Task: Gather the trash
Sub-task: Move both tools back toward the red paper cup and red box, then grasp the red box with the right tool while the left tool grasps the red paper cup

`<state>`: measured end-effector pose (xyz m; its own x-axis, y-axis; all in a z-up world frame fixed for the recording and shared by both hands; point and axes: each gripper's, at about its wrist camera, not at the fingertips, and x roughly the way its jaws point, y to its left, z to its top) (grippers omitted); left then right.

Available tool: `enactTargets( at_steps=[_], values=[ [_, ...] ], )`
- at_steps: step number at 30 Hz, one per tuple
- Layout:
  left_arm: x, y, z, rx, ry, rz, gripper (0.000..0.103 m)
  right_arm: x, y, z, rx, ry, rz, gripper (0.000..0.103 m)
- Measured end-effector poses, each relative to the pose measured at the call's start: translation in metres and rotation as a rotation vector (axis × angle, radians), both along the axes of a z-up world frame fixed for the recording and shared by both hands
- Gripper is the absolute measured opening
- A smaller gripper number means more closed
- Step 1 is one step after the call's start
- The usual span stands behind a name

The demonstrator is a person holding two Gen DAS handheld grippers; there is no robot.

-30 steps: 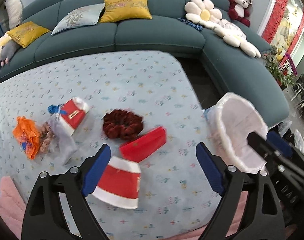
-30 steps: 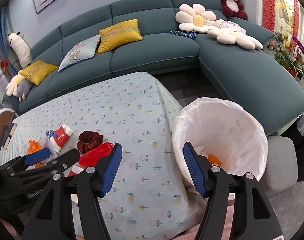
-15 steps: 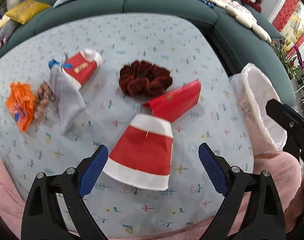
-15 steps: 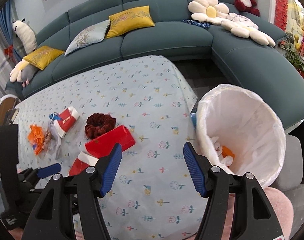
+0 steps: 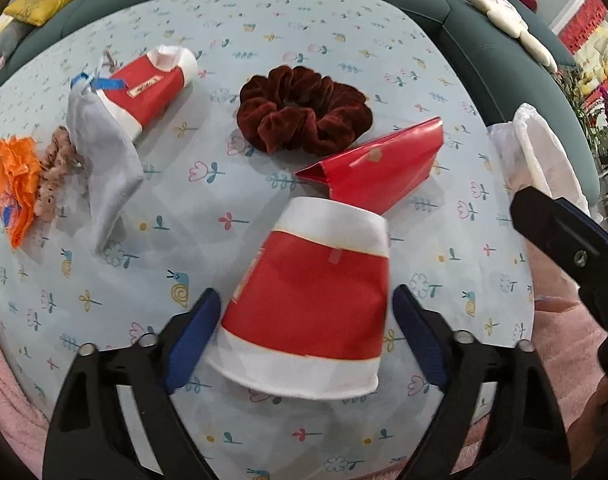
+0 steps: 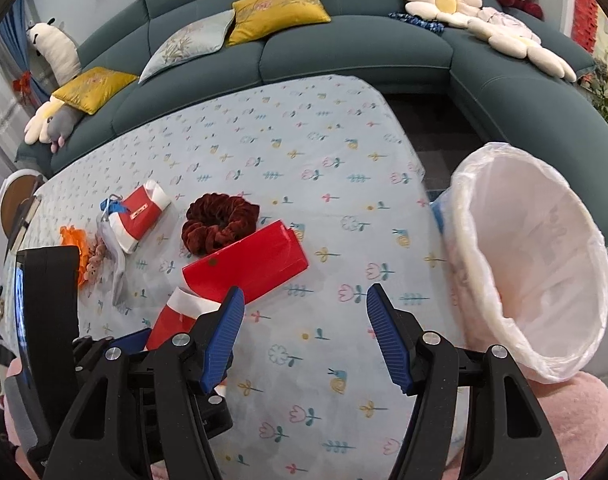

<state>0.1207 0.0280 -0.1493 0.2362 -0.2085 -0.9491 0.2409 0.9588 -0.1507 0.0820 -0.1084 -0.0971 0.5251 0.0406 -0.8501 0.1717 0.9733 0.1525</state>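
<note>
While the left gripper (image 5: 304, 336) hangs low over the flowered tablecloth (image 5: 288, 40), its blue pads spread to either side of a flattened red-and-white paper cup (image 5: 311, 300) lying at the near edge, the right gripper (image 6: 304, 336) hovers open over bare cloth. Just beyond the cup sit a glossy red carton (image 5: 375, 172) and a velvety maroon scrunchie (image 5: 304, 110). The white-lined bin (image 6: 535, 256) stands right.

right claw (image 6: 304, 332) parted, lined bin (image 6: 531, 264) beside
</note>
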Motion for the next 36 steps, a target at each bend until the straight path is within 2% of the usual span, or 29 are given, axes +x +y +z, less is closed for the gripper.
enactTargets(
  at_steps=[3, 13, 18, 22, 29, 31, 32, 34, 36],
  values=[
    [0.002, 0.006, -0.001, -0.027, 0.006, 0.020, 0.079, 0.008, 0.004, -0.006, 0.011, 0.016, 0.009, 0.062],
    [0.007, 0.028, 0.015, -0.013, -0.036, 0.068, 0.079, 0.039, 0.014, -0.018, 0.059, 0.047, 0.001, 0.062],
    [0.013, 0.051, 0.024, -0.010, -0.048, 0.143, 0.079, 0.057, 0.019, -0.024, 0.099, 0.068, -0.039, 0.062],
    [0.017, 0.056, 0.025, -0.011, -0.052, 0.163, 0.079, 0.071, 0.027, -0.031, 0.101, 0.093, -0.073, 0.062],
    [0.018, 0.059, 0.025, -0.010, -0.057, 0.158, 0.079, 0.064, 0.033, -0.053, 0.089, 0.151, -0.060, 0.061],
    [0.018, 0.056, 0.023, -0.002, -0.054, 0.148, 0.079, 0.056, 0.030, -0.058, 0.122, 0.159, -0.054, 0.053],
    [0.018, 0.053, 0.021, 0.001, -0.055, 0.145, 0.079, 0.054, 0.029, -0.059, 0.139, 0.157, -0.049, 0.045],
    [0.016, 0.049, 0.020, -0.001, -0.051, 0.142, 0.079, 0.049, 0.028, -0.058, 0.154, 0.152, -0.038, 0.041],
    [0.014, 0.046, 0.022, 0.001, -0.054, 0.134, 0.079, 0.046, 0.027, -0.054, 0.157, 0.141, -0.022, 0.022]
  ],
)
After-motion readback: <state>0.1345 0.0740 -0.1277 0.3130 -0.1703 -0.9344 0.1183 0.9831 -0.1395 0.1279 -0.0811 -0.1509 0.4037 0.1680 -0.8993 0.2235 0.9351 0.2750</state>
